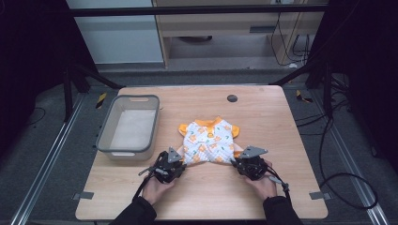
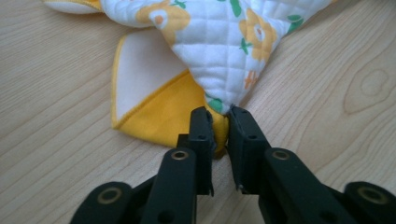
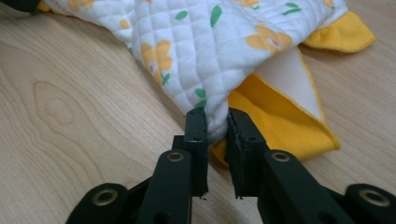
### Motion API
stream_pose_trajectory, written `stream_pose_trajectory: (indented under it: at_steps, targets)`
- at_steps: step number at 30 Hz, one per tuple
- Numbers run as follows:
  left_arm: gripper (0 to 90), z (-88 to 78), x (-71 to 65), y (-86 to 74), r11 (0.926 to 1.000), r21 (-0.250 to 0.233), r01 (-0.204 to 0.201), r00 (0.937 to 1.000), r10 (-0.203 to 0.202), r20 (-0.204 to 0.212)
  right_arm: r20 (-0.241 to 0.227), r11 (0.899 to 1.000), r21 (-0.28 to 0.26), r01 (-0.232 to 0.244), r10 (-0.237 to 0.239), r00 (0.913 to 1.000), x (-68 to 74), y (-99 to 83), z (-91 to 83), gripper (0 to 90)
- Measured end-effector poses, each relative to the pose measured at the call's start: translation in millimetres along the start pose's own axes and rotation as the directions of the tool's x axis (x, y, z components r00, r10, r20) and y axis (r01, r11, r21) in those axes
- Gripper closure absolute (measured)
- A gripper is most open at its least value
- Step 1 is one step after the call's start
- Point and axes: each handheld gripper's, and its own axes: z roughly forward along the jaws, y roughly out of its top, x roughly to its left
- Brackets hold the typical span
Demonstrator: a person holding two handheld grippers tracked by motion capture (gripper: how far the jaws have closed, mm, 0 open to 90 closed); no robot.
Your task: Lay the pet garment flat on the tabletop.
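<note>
- A small quilted white garment [image 1: 209, 140] printed with orange flowers and green leaves, trimmed in orange at collar and sleeves, lies flat on the light wooden table [image 1: 263, 112], a little right of the frame's centre in the high view.
- The left gripper [image 1: 180, 160], black with a grey three-cornered plate on top, sits at the garment's lower left corner; the person's hand [image 1: 157, 187] comes up from the bottom edge behind it.
- In the left gripper view the two black jaws are pinched together on the corner of the garment [image 2: 219, 51] — quilted white cloth and its orange lining are squeezed between the pads at mid-frame, with a folded orange-and-white flap lying to the left on the wood.
- The right gripper [image 1: 239, 161] sits at the garment's lower right corner, the other hand [image 1: 265, 185] behind it.
- In the right gripper view its jaws are likewise clamped on a bunched fold of the quilted cloth [image 3: 205, 51] — the orange lining spreads out to the right of the pads.
- A grey rectangular plastic basket [image 1: 104, 133] with a pale lining stands at the left of the table, just beside the garment yet apart from it.
- A small dark round disc [image 1: 232, 98] lies on the table near its far edge, above the garment.
</note>
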Motion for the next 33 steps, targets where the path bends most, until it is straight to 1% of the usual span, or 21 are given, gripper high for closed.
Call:
stream_pose_trajectory:
  at_steps: [4, 5, 6, 7, 9, 10, 13, 16, 17, 18, 19, 20, 22, 23, 24, 26, 27, 28, 29, 32, 33]
  targets:
    - [84.1, -17.1, -3.4, 7.7, 0.9988, -0.049, -0.002, 0.9989, 0.004, 0.047, -0.027, 0.999, -0.053, -0.011, 0.01, 0.9996, 1.0, 6.4, -12.2, 82.2]
    - [84.2, -28.3, -4.0, 11.1, 0.9967, -0.081, 0.004, 0.997, 0.003, 0.078, -0.044, 0.996, -0.085, -0.016, 0.012, 0.999, 2.5, 10.4, -24.2, 82.3]
    - [84.2, -28.3, -4.0, 11.1, 0.9967, -0.081, 0.004, 0.997, 0.003, 0.078, -0.044, 0.996, -0.085, -0.016, 0.012, 0.999, 2.5, 10.4, -24.2, 82.3]
    - [84.2, -43.2, -4.7, 13.8, 0.9934, -0.114, 0.009, 0.9941, 0.003, 0.108, -0.068, 0.994, -0.106, -0.02, 0.013, 0.9976, 5.1, 13.0, -35.8, 82.2]
    - [84.2, -48.2, -4.8, 14.4, 0.9921, -0.125, 0.013, 0.993, 0.002, 0.118, -0.083, 0.993, -0.112, -0.026, 0.017, 0.9964, 6.5, 14.4, -42.2, 82.2]
    - [84.1, -62.5, -4.7, 16.7, 0.9888, -0.149, 0.015, 0.9894, 0.007, 0.145, -0.113, 0.99, -0.135, -0.039, 0.024, 0.9933, 8.2, 17.5, -54.9, 82.2]
    - [83.9, -75.8, -1.6, 21.5, 0.9847, -0.171, 0.035, 0.985, -0.005, 0.172, -0.152, 0.982, -0.173, -0.075, 0.049, 0.9871, 7.2, 24.8, -69.6, 82.2]
    - [83.3, -80.1, 2.2, 26.4, 0.9829, -0.175, 0.058, 0.9841, -0.027, 0.175, -0.17, 0.977, -0.181, -0.112, 0.081, 0.9821, 3.9, 30.6, -73.3, 82.1]
    - [83.0, -75.2, 8.6, 32.8, 0.9851, -0.15, 0.085, 0.983, -0.058, 0.174, -0.171, 0.973, -0.175, -0.149, 0.119, 0.9781, -1.3, 35.5, -69.0, 82.1]
    - [82.8, -75.2, 8.6, 32.8, 0.9851, -0.15, 0.085, 0.983, -0.058, 0.174, -0.169, 0.972, -0.167, -0.165, 0.137, 0.976, -4.5, 37.8, -63.6, 82.0]
    - [82.5, -62.6, 15.3, 37.9, 0.9866, -0.121, 0.11, 0.9848, -0.092, 0.148, -0.161, 0.972, -0.152, -0.18, 0.155, 0.9748, -7.9, 39.9, -56.4, 81.8]
    - [82.2, -62.6, 15.3, 37.9, 0.9866, -0.121, 0.11, 0.9848, -0.092, 0.148, -0.151, 0.97, -0.135, -0.201, 0.18, 0.9719, -11.3, 41.4, -47.3, 81.5]
    - [81.2, -43.2, 21.9, 41.5, 0.987, -0.075, 0.142, 0.9833, -0.132, 0.126, -0.114, 0.969, -0.108, -0.223, 0.211, 0.9708, -17.5, 42.2, -26.9, 81.2]
    - [81.2, -32.9, 25.4, 42.3, 0.9863, -0.053, 0.156, 0.9827, -0.149, 0.11, -0.114, 0.969, -0.108, -0.223, 0.211, 0.9708, -17.5, 42.2, -26.9, 81.2]
    - [80.0, -13.2, 31.3, 42.1, 0.9835, -0.012, 0.181, 0.9803, -0.179, 0.083, -0.056, 0.974, -0.069, -0.215, 0.211, 0.9759, -21.1, 41.4, -6.1, 79.8]
    - [78.5, 1.3, 36.2, 39.6, 0.9825, 0.019, 0.185, 0.9814, -0.186, 0.048, 0.0, 0.981, -0.05, -0.186, 0.186, 0.9826, -22.6, 38.1, 10.7, 77.4]
    - [77.8, 1.3, 36.2, 39.6, 0.9825, 0.019, 0.185, 0.9814, -0.186, 0.048, 0.0, 0.981, -0.05, -0.186, 0.186, 0.9826, -22.6, 38.1, 10.7, 77.4]
    - [77.0, 9.1, 40.0, 35.4, 0.9781, 0.015, 0.207, 0.9766, -0.208, 0.055, 0.03, 0.984, -0.046, -0.173, 0.174, 0.9843, -22.7, 34.5, 20.5, 75.2]
    - [75.7, 10.2, 41.1, 33.6, 0.9773, 0.012, 0.211, 0.9759, -0.212, 0.054, 0.032, 0.984, -0.048, -0.17, 0.171, 0.9847, -22.5, 33.2, 22.9, 74.4]
    - [63.7, 8.2, 41.7, 32.8, 0.9783, 0.011, 0.207, 0.9779, -0.207, 0.028, 0.045, 0.986, -0.066, -0.153, 0.156, 0.9868, -21.1, 32.6, 20.5, 70.1]
    - [63.7, 3.0, 42.0, 33.1, 0.9795, -0.003, 0.201, 0.9793, -0.201, 0.023, 0.045, 0.986, -0.066, -0.153, 0.156, 0.9868, -21.1, 32.6, 20.5, 70.1]
